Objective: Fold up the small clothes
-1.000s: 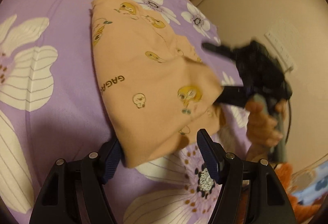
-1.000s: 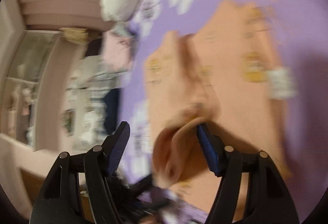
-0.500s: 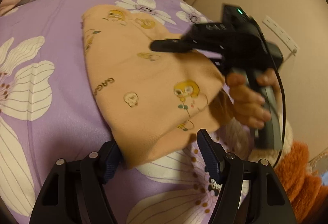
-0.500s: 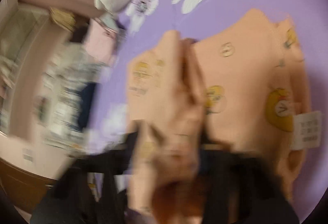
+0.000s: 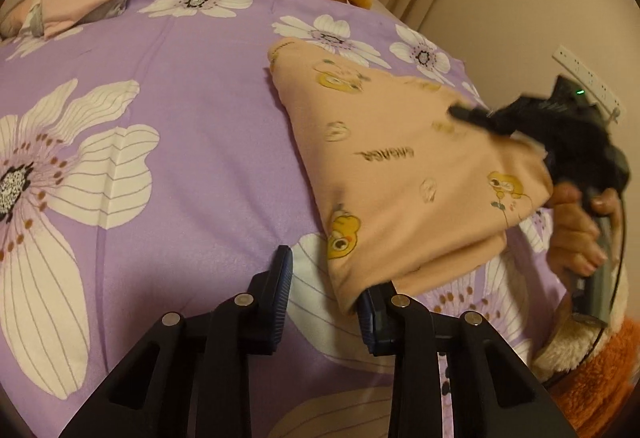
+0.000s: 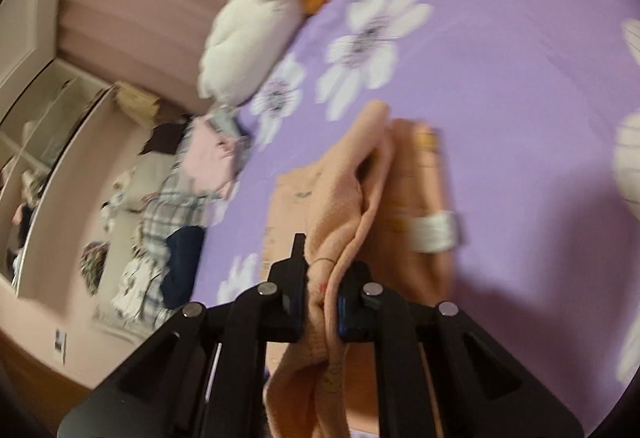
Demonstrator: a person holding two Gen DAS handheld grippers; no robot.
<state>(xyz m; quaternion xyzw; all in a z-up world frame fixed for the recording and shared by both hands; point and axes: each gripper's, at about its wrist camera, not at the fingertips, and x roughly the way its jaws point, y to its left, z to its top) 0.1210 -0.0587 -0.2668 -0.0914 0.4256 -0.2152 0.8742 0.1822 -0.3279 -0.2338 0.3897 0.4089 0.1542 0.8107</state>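
A purple floral bedsheet point(image 5: 192, 141) carries the peach printed garment point(image 5: 400, 173), lying toward its right side. The sheet to the garment's left is bare, giving room to fold across. The right gripper point(image 6: 320, 298) pinches a bunched edge, jaws closing. The left gripper point(image 5: 324, 294), also closing, straddles the near corner without visibly clamping it; it should close squarely there.

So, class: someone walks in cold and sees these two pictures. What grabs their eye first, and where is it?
First, the peach garment printed with yellow cartoon chicks, lying on the purple bedspread with its big white flowers. Next, the right gripper, closing on a bunched fold of that garment and lifting it, a white care label showing beside it. The left gripper is closing near the garment's nearest corner, which overlaps one finger; the pads are not pressing it.
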